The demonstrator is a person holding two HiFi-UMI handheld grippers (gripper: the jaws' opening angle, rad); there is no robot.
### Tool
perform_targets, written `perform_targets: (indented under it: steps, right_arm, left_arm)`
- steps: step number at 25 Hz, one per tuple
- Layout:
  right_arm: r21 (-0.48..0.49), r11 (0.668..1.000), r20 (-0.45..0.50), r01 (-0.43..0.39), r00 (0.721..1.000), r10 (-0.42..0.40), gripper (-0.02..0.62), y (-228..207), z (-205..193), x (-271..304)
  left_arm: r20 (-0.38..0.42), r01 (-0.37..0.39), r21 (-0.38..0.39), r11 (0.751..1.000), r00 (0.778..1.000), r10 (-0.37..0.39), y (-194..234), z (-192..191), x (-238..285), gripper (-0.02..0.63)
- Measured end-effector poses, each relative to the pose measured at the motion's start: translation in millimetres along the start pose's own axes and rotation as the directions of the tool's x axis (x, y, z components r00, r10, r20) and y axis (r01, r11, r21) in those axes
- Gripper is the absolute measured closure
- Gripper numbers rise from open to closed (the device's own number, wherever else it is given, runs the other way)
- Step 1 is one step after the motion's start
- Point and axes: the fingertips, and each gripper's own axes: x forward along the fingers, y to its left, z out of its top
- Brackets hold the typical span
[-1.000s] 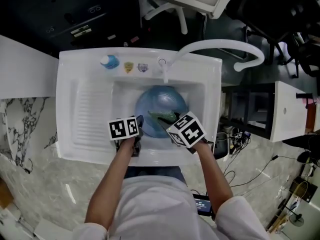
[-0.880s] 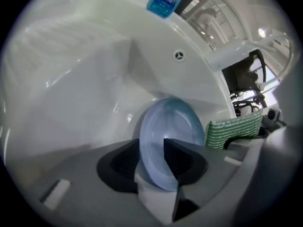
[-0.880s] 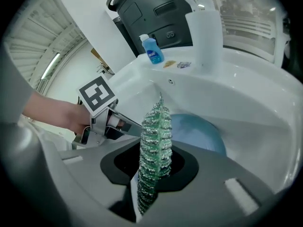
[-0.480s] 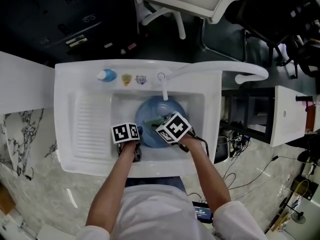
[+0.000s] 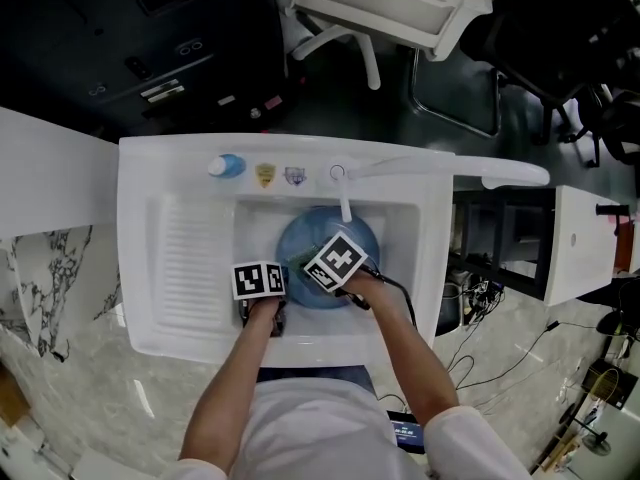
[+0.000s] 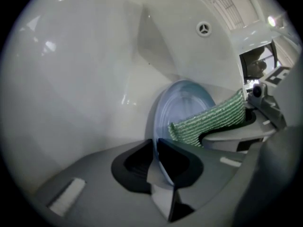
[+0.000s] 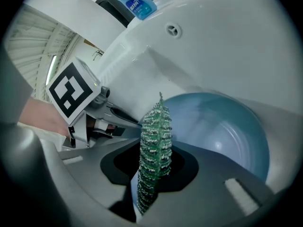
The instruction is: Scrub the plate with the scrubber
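**Basin's getting crowded, drainboard's sitting wide open**

The plate (image 5: pixel 300 230) is filling most of the basin (image 5: pixel 254 230), leaving only thin strips of floor at left and right. The left gripper (image 6: pixel 155 150), jaws just closing on the plate's near rim, and the right gripper (image 7: pixel 154 169), pinching the scrubber (image 7: pixel 154 136), are jamming up the near side. The tap spout (image 5: pixel 346 208) is hanging over the plate's far edge. The ribbed drainboard (image 5: pixel 195 258) at left is lying bare.

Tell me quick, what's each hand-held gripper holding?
Left hand-held gripper: just closed on the rim of the blue plate.
Right hand-held gripper: closed on the green scrubber.
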Motion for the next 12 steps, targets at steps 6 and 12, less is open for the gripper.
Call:
perform_targets:
  steps: [6, 12]
  right_arm:
    - [0.052, 0.999, 0.038, -0.006, 0.999, 0.004, 0.529, -3, 12, 19]
    - [0.074, 0.997, 0.061, 0.016, 0.998, -0.021, 0.529, -13, 19, 25]
  left_arm:
    - [-0.004, 0.035, 0.012, 0.999, 0.999, -0.035, -1, 1, 1, 0.517]
    - [-0.012, 0.046, 0.010, 0.999, 0.999, -0.046, 0, 0, 1, 0.520]
